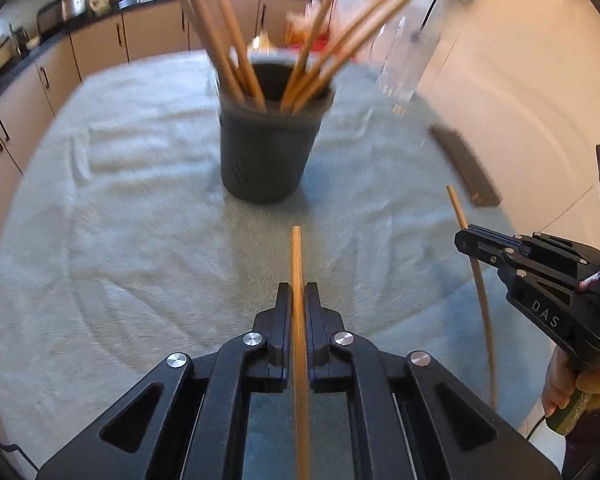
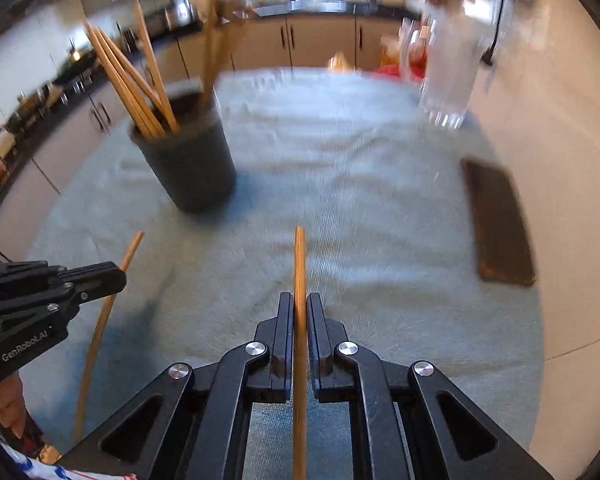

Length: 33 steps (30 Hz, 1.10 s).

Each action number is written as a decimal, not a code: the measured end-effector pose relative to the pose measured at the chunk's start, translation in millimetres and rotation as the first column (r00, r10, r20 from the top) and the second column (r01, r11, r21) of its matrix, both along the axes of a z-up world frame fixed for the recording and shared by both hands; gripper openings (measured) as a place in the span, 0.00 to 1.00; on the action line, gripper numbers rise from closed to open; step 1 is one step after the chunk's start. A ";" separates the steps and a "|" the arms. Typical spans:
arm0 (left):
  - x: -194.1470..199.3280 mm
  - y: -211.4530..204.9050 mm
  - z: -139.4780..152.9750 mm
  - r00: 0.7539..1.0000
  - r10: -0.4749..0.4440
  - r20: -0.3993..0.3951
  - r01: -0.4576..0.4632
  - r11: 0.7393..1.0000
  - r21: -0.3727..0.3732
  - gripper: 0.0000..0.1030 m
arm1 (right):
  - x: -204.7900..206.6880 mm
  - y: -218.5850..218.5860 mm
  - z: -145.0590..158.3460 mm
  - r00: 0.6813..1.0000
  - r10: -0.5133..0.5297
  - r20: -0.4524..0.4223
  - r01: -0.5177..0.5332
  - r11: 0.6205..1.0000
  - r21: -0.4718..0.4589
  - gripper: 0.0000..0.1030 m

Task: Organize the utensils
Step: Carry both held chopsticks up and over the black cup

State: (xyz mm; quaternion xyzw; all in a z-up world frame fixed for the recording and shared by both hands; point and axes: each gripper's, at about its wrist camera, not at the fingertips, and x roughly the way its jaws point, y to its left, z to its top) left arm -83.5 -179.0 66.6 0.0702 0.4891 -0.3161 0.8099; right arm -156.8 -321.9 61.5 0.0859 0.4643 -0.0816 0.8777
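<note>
A: Any lettering to read?
B: Yes, "DAS" runs along the black body of the right gripper (image 1: pixel 466 240), at 3 o'clock in the left wrist view.
A: Anything else?
B: "GenRobot.AI" on the left gripper (image 2: pixel 116 276), at 9 o'clock in the right wrist view.

Both wrist views look down-forward; share dark cup (image 1: pixel 270 140).

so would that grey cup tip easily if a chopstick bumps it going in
Possibly. The cup narrows toward its base and the long chopsticks in it lean outward well above its rim, so it looks top-heavy. The towel under it is soft and wrinkled, likely unsteady footing.
</note>
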 end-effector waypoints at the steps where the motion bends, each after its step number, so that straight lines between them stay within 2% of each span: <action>1: -5.2 4.8 9.8 1.000 0.002 0.024 -0.001 1.000 -0.022 0.05 | -6.4 2.9 9.8 0.999 -0.002 0.034 0.002 1.000 -0.015 0.06; 6: -33.6 26.1 49.6 0.991 0.010 0.130 0.003 0.995 -0.102 0.05 | -37.3 18.7 51.2 0.984 0.000 0.179 0.010 0.999 -0.051 0.06; 12: -66.3 49.3 79.5 0.975 0.025 0.220 0.013 0.986 -0.168 0.05 | -69.8 38.2 75.3 0.959 0.015 0.284 -0.003 0.999 -0.041 0.06; 17: -91.6 65.5 91.2 0.958 0.030 0.285 0.024 0.983 -0.185 0.05 | -82.1 54.8 79.1 0.948 0.033 0.316 -0.008 0.997 -0.079 0.07; 22: -109.3 69.5 104.2 0.944 0.008 0.329 0.056 0.982 -0.182 0.05 | -89.2 59.0 88.1 0.943 0.053 0.329 -0.031 0.997 -0.072 0.07; 33: -121.1 81.7 119.4 0.938 0.035 0.346 0.054 0.969 -0.243 0.05 | -99.1 68.5 100.8 0.927 0.075 0.367 -0.056 0.996 -0.062 0.07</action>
